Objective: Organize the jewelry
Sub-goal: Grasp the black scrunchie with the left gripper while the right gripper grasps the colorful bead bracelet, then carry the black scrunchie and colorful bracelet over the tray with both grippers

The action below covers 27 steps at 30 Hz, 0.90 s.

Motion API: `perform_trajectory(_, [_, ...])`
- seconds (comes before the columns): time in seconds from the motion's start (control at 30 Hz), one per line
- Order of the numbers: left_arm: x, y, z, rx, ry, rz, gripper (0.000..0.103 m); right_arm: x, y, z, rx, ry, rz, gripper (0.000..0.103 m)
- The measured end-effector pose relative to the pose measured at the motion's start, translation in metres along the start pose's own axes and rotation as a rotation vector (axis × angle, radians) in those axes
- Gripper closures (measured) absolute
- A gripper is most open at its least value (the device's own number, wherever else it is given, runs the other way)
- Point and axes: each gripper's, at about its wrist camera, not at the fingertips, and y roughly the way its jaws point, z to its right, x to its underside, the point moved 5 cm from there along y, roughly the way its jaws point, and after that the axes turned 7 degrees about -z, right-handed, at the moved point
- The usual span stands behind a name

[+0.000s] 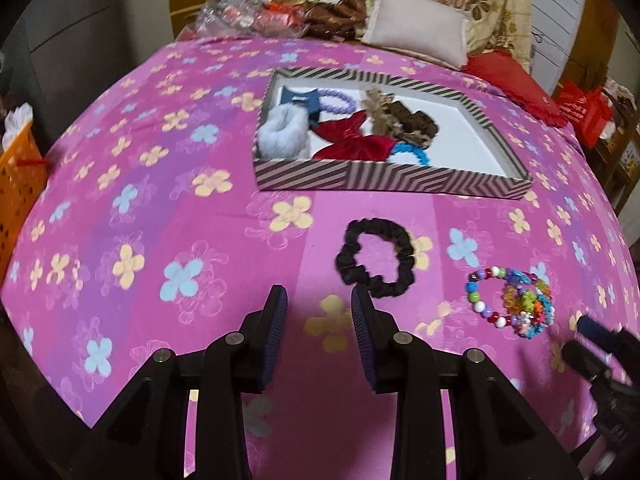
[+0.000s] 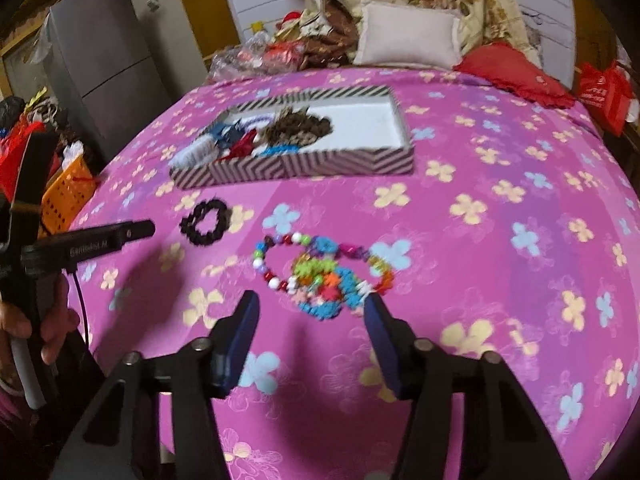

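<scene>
A black scrunchie (image 1: 376, 257) lies on the pink flowered bedspread just ahead of my open, empty left gripper (image 1: 319, 300); it also shows in the right wrist view (image 2: 206, 225). A heap of coloured bead bracelets (image 2: 324, 276) lies just in front of my open, empty right gripper (image 2: 312, 308), its right fingertip close to the heap's edge. The bracelets show at the right in the left wrist view (image 1: 514, 300). A striped box (image 1: 304, 174) further back holds several hair ties and bows; its right half is bare white. The box shows in the right wrist view too (image 2: 352, 162).
Pillows (image 1: 420, 28), a floral blanket and plastic bags are piled at the bed's far end. A red cushion (image 2: 516, 72) lies at the back right. An orange basket (image 1: 18, 184) stands off the bed's left edge. A grey fridge (image 2: 104, 56) stands at the left.
</scene>
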Motion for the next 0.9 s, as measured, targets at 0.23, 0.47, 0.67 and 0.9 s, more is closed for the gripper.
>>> perform_trajectory(0.23, [-0.002, 0.013, -0.007, 0.009, -0.023, -0.028, 0.068, -0.002, 0.033, -0.022, 0.014, -0.088, -0.038, 0.067])
perform_trajectory(0.47, [-0.011, 0.024, -0.005, 0.029, -0.037, -0.045, 0.068, -0.010, 0.054, -0.017, 0.042, -0.089, -0.056, 0.080])
perform_trajectory(0.67, [-0.018, 0.040, 0.002, 0.034, -0.036, -0.067, 0.068, -0.009, 0.057, -0.008, 0.022, -0.078, -0.047, 0.089])
perform_trajectory(0.9, [-0.026, 0.054, 0.009, 0.029, -0.029, -0.074, 0.068, -0.012, 0.038, 0.000, -0.068, -0.012, -0.004, 0.089])
